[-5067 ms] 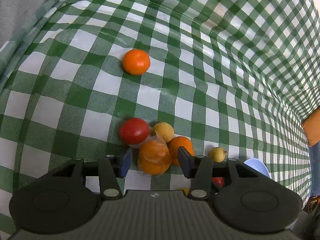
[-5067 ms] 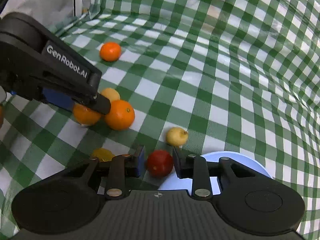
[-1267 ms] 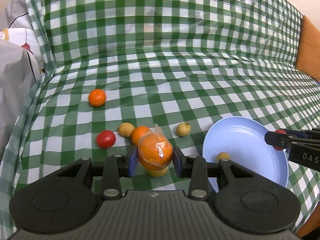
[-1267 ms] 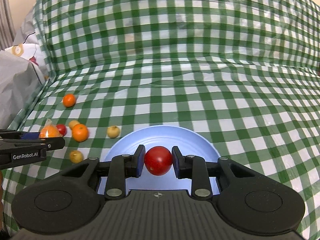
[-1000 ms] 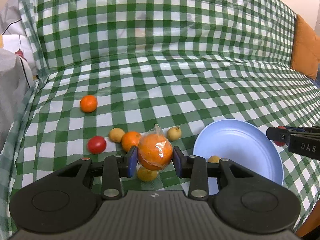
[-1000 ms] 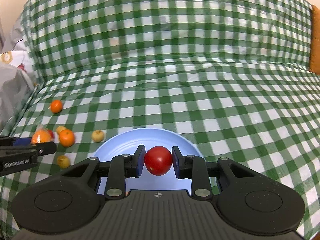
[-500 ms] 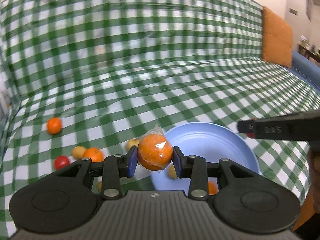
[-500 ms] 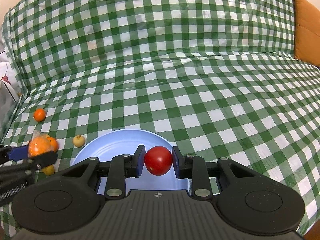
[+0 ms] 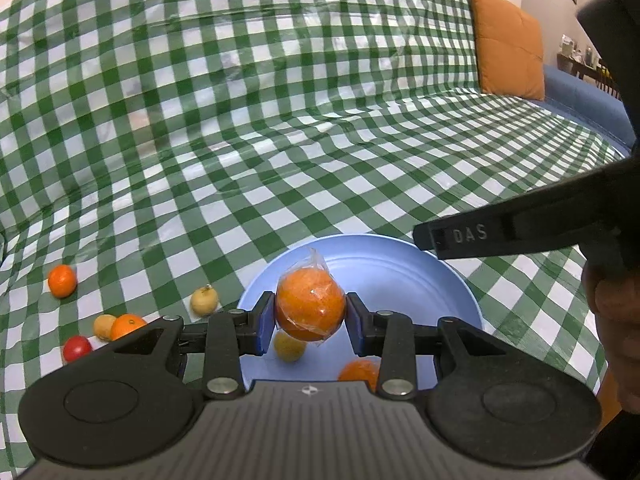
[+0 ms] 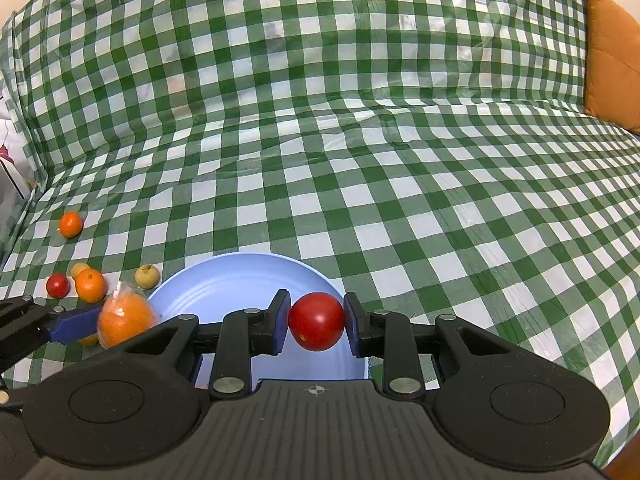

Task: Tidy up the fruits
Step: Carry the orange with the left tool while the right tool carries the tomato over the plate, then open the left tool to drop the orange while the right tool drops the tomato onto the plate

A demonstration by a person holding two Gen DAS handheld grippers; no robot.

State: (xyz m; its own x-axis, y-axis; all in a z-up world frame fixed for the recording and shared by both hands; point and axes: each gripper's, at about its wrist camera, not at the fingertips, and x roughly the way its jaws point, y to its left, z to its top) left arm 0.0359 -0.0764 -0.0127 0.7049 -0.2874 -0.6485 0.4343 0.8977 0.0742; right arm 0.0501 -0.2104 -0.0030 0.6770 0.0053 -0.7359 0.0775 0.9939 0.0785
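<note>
My left gripper (image 9: 311, 318) is shut on a plastic-wrapped orange (image 9: 310, 309) and holds it above the light blue plate (image 9: 384, 272). A small yellow fruit (image 9: 289, 346) and an orange fruit (image 9: 359, 372) lie in the plate under it. My right gripper (image 10: 317, 322) is shut on a red tomato (image 10: 317, 321) over the same plate (image 10: 240, 284). Left of the plate, a tangerine (image 9: 62, 280), a pale yellow fruit (image 9: 204, 300), an orange (image 9: 127, 325), a yellow fruit (image 9: 104, 326) and a second tomato (image 9: 77, 347) rest on the cloth.
A green and white checked cloth (image 10: 360, 140) covers the seat and backrest. An orange cushion (image 9: 508, 52) leans at the far right. The right gripper's black finger (image 9: 500, 236) and the hand holding it (image 9: 616, 320) reach across the plate's right side in the left wrist view.
My left gripper has carried the wrapped orange rightward from beside the loose fruits to above the plate. The right gripper keeps the tomato over the plate, its view turned a little.
</note>
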